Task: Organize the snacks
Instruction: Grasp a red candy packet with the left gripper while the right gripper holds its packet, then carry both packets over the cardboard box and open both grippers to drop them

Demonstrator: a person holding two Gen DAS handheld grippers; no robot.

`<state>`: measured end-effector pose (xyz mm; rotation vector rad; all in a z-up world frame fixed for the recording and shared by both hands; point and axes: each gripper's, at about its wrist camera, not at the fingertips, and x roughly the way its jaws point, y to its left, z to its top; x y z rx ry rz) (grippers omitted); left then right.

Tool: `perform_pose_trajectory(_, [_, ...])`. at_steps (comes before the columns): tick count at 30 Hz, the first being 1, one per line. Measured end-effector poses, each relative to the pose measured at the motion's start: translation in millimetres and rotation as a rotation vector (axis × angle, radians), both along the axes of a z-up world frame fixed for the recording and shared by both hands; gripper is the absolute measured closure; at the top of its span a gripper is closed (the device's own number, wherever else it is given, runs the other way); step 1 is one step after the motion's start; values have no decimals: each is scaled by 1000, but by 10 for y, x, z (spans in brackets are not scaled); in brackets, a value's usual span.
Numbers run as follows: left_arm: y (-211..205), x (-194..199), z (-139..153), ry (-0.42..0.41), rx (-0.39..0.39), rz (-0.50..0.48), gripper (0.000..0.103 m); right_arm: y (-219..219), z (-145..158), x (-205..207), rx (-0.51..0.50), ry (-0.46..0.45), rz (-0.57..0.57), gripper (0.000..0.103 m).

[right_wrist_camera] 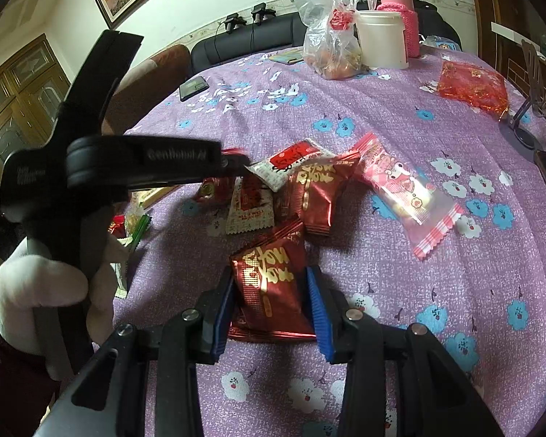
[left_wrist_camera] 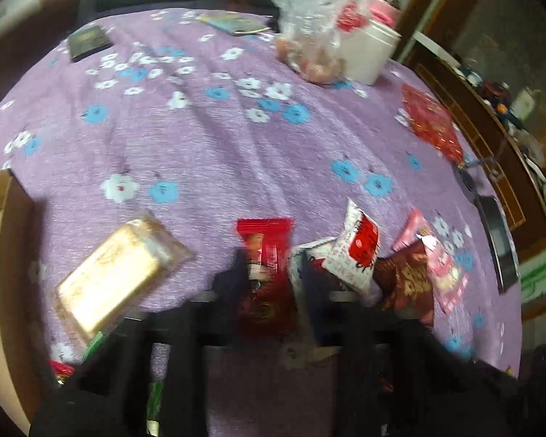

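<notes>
The right gripper (right_wrist_camera: 271,306) has its blue-padded jaws pinching a dark red foil snack pack (right_wrist_camera: 269,287) from both sides, low on the purple flowered counter (right_wrist_camera: 436,327); the pack is slick and puffy, so I judge it could squirt out of the pinch or crumple if it is lifted fast. Just beyond, the left gripper (left_wrist_camera: 276,266) has its jaws pressed onto a bright red wrapper (left_wrist_camera: 265,273) at the near edge of the snack pile, the grip looking to sit on a thin part of the wrapper, which could tear or slip free. That pile is tightly overlapped: a white and red packet (right_wrist_camera: 291,164) leans on a second dark red pack (right_wrist_camera: 320,196), with a pink sachet (right_wrist_camera: 404,193) touching it, so pulling one out may drag or flip neighbours. The two grippers work close together and could knock each other. Left of them a gold wrapped bar (left_wrist_camera: 116,273) lies near a cardboard box (left_wrist_camera: 3,218). Far back, a plastic bag (right_wrist_camera: 331,43) and a white tub (right_wrist_camera: 382,40) stand well apart.
</notes>
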<state>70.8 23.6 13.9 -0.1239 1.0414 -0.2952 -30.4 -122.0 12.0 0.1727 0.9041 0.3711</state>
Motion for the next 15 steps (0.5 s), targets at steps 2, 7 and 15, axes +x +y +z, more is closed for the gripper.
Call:
perform_pose_trajectory(2, [9, -26, 8, -9, -11, -4, 85, 9, 6, -3, -4, -2, 1, 63])
perform_pose_trajectory(7, [98, -233, 187, -36, -93, -13, 85, -18, 8, -9, 15, 1, -1, 63])
perform_pose_trajectory(15, [606, -842, 569, -108, -280, 16, 84, -40, 150, -128, 99, -76, 35, 63])
